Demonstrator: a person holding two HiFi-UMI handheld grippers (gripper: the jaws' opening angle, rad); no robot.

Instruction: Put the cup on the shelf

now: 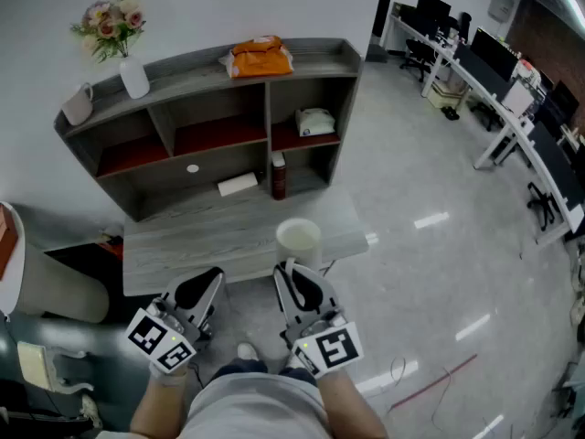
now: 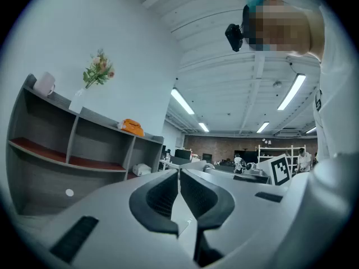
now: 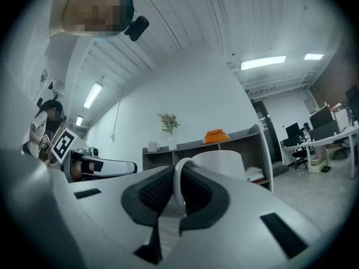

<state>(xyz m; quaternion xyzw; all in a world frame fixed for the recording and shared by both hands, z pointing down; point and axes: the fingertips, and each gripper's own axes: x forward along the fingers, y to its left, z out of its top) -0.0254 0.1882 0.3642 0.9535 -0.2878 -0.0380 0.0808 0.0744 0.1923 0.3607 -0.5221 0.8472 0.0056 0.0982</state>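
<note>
A white cup [image 1: 298, 238] is held over the near edge of the grey table [image 1: 183, 245], in front of the grey shelf unit [image 1: 311, 82]. My right gripper [image 1: 289, 273] is shut on the cup's thin handle [image 3: 177, 190]. The handle runs upright between the dark pads, and the cup's body [image 3: 221, 162] rises just beyond my right gripper [image 3: 178, 179]. My left gripper [image 1: 207, 287] hovers beside it to the left, shut with nothing between its fingers. In the left gripper view, my left gripper [image 2: 179, 185] shows its pads pressed together, with the shelf unit [image 2: 73, 144] to the left.
On the shelf top stand a vase of flowers [image 1: 123, 44], a mug [image 1: 79, 105] and an orange bag [image 1: 260, 58]. A white bundle [image 1: 315, 122], a dark bottle [image 1: 279, 176] and a white roll [image 1: 238, 184] occupy compartments. Office desks [image 1: 494, 80] line the right.
</note>
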